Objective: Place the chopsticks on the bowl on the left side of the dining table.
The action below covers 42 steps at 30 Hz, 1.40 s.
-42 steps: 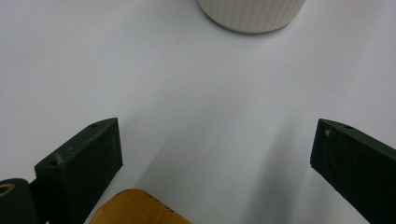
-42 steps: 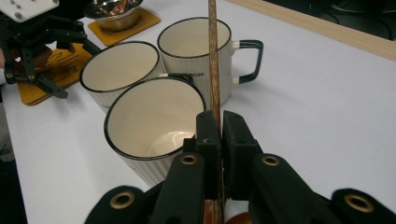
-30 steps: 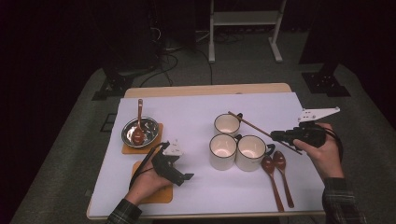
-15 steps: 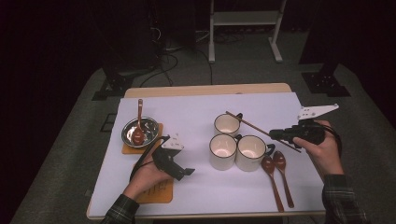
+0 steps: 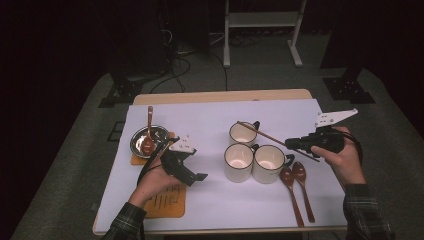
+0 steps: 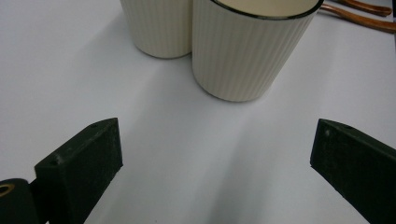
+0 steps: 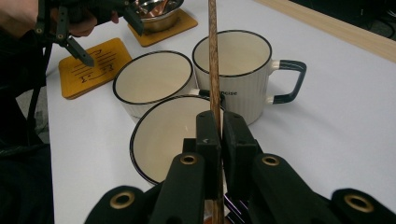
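My right gripper (image 5: 291,144) is shut on a long thin wooden stick (image 5: 260,132) and holds it slanted above the three cream mugs (image 5: 238,161). In the right gripper view its jaws (image 7: 220,123) pinch the stick (image 7: 213,65), which runs over the nearest mug (image 7: 161,135) and the handled mug (image 7: 233,70). My left gripper (image 5: 195,178) hovers open left of the mugs, pointing at them. Between its wide-apart jaws (image 6: 217,140) is bare white table, with two ribbed mugs (image 6: 250,56) ahead.
A steel bowl (image 5: 159,134) with a wooden spoon (image 5: 149,132) sits on an orange coaster at the left. A second orange coaster (image 5: 167,201) lies near the front edge under my left hand. Two wooden spoons (image 5: 295,192) lie right of the mugs.
My left hand has lifted a little and drifted away from the front coaster. The right gripper and its stick have stayed put.
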Available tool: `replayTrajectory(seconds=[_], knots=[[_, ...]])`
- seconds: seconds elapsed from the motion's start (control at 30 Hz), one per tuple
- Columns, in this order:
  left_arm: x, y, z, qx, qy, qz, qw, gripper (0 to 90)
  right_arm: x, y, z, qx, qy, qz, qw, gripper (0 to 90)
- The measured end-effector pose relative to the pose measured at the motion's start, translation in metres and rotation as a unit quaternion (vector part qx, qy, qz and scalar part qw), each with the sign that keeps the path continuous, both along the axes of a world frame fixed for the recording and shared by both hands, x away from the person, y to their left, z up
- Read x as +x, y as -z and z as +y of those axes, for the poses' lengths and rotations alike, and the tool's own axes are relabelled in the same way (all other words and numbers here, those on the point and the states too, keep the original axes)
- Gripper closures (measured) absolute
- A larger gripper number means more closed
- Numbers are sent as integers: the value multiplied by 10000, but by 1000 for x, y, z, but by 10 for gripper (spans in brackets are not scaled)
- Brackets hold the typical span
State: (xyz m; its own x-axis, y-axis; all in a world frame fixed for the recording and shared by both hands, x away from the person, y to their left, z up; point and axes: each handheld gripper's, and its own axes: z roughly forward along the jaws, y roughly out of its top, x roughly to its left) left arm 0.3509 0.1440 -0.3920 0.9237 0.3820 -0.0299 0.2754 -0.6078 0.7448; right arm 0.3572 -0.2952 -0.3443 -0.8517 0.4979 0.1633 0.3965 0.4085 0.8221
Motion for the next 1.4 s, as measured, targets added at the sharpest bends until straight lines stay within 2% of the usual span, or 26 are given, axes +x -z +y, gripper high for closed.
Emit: replayTrajectory(seconds=[0.5, 0.77, 1.07, 1.4], knots=[[7, -16, 1, -79, 128, -12, 9999, 14, 6, -3, 13, -41, -228, -2, 9997, 852], [12, -21, -2, -66, 237, -5, 9997, 14, 9, -6, 13, -50, -287, -19, 9996, 852], [19, -31, 1, -165, 309, 6, 9994, 14, 10, -10, 11, -19, -359, -62, 9993, 851], [19, -36, 6, -169, 389, -22, 9991, 14, 9, -3, 19, 1, -513, 51, 9987, 852]])
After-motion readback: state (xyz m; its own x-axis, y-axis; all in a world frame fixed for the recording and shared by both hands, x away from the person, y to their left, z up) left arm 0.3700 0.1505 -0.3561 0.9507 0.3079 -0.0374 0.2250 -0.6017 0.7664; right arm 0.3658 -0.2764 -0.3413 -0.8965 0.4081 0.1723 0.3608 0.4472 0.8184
